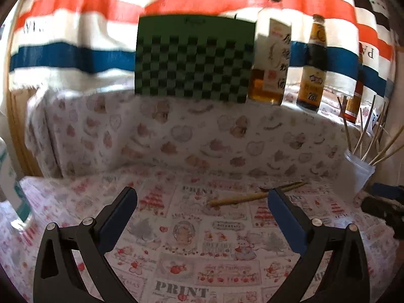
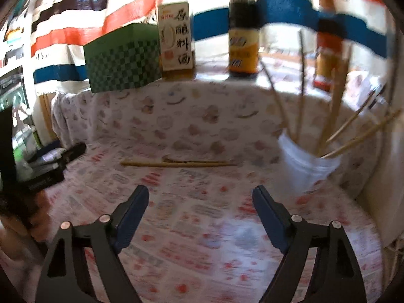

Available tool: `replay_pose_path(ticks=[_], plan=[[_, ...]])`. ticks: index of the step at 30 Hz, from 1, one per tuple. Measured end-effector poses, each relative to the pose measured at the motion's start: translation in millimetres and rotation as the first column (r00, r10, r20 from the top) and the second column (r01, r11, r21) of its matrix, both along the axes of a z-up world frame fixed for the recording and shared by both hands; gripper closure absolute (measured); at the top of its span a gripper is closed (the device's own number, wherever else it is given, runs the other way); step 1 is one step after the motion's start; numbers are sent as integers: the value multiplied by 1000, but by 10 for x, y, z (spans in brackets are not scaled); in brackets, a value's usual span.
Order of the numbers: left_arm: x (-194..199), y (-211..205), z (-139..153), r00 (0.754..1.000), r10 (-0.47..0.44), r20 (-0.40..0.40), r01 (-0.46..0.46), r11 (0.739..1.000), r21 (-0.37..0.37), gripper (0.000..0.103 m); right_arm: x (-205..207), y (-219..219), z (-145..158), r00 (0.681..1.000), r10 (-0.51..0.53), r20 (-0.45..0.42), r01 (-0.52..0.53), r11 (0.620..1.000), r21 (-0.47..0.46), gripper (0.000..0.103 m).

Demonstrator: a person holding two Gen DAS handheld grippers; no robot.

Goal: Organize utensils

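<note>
The left gripper hangs low over the printed cloth, its fingers spread wide with nothing between them. It points toward the green box at the back. The right gripper is also low over the cloth, jaws wide apart and empty, and it points toward the space between the box and the cup.

Two chopsticks lie flat on the cloth, in front of the box and left of the cup. They lie almost in one line and overlap a little; in the right view the chopsticks are ahead of the fingers and well apart from them. The cup is clear plastic and holds several more sticks, which lean out in different directions.

Right of the box, on the raised ledge, stand three bottles: a pale one, a dark one, and a red one behind the cup. A striped cloth hangs behind the box. Nothing lies between either gripper and the chopsticks. Both views are a little blurred.
</note>
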State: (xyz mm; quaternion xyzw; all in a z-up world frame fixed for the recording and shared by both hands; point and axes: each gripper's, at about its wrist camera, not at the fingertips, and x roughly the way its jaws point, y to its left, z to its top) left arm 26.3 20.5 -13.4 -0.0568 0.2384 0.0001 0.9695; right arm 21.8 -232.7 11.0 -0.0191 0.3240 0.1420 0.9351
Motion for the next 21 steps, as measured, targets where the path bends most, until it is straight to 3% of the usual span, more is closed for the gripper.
replay_pose_path(ticks=[6, 12, 15, 21], plan=[[90, 66, -70, 998, -10, -62, 8, 1000, -30, 0, 527, 266, -67, 989, 24, -144, -30, 999, -41, 30], [70, 75, -36, 999, 35, -36, -33, 999, 43, 0, 1063, 491, -377, 963, 31, -268, -62, 992, -108, 43], [105, 108, -35, 997, 65, -44, -62, 996, 63, 0, 1225, 636, -500, 956, 30, -291, -74, 987, -142, 44], [227, 280, -114, 989, 94, -115, -95, 996, -3, 0, 1451, 948, -574, 952, 22, -305, -76, 983, -164, 44]])
